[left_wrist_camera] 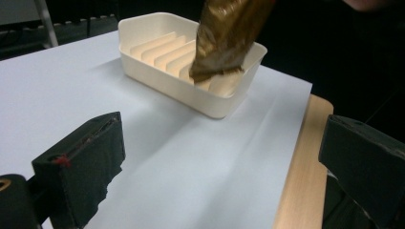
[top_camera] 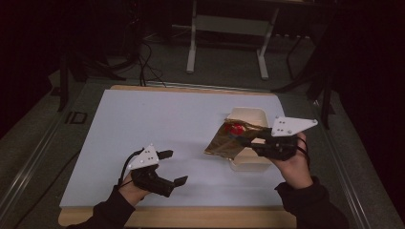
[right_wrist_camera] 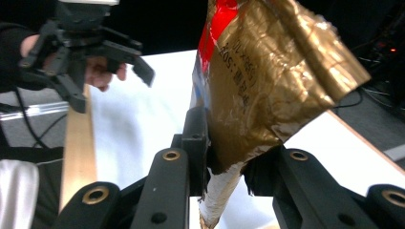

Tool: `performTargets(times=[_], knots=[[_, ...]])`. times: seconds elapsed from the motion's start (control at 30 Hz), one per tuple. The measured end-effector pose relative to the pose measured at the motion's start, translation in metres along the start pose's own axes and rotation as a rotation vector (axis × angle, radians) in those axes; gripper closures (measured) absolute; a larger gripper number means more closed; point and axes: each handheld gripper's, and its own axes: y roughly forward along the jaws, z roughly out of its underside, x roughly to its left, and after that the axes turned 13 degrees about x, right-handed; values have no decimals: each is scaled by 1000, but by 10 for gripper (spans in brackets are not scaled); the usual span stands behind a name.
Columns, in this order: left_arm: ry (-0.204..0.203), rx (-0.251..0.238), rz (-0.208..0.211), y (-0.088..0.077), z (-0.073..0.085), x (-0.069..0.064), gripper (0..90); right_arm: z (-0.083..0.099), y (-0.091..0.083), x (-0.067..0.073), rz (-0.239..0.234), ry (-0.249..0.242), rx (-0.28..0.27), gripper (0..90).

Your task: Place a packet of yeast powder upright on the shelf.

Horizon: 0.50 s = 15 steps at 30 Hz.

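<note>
Right gripper (top_camera: 249, 139) pinching crinkled gold foil packet (top_camera: 228, 139) above cream ribbed plastic tray (top_camera: 248, 116); left gripper (top_camera: 173, 167) spread, empty, near table edge. Best lowered slowly, flat into tray, before releasing.

Two black two-jaw grippers, left gripper (top_camera: 171, 167) and right gripper (top_camera: 247, 139), each topped by a grey three-cornered plate with screws; black sleeves; black cables

Packet (top_camera: 230, 139) held above the tray (top_camera: 248, 116) at the table's (top_camera: 143, 119) right; left gripper (top_camera: 171, 167) well apart, near front edge.
</note>
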Motion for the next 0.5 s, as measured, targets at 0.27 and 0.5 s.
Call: performTargets(times=[0.27, 0.5], knots=[[59, -21, -43, 5, 15, 6, 31, 3, -1, -23, 34, 11, -2, 737], [56, -25, -59, 9, 23, 10, 33, 5, -10, -46, 83, 23, -20, 737]])
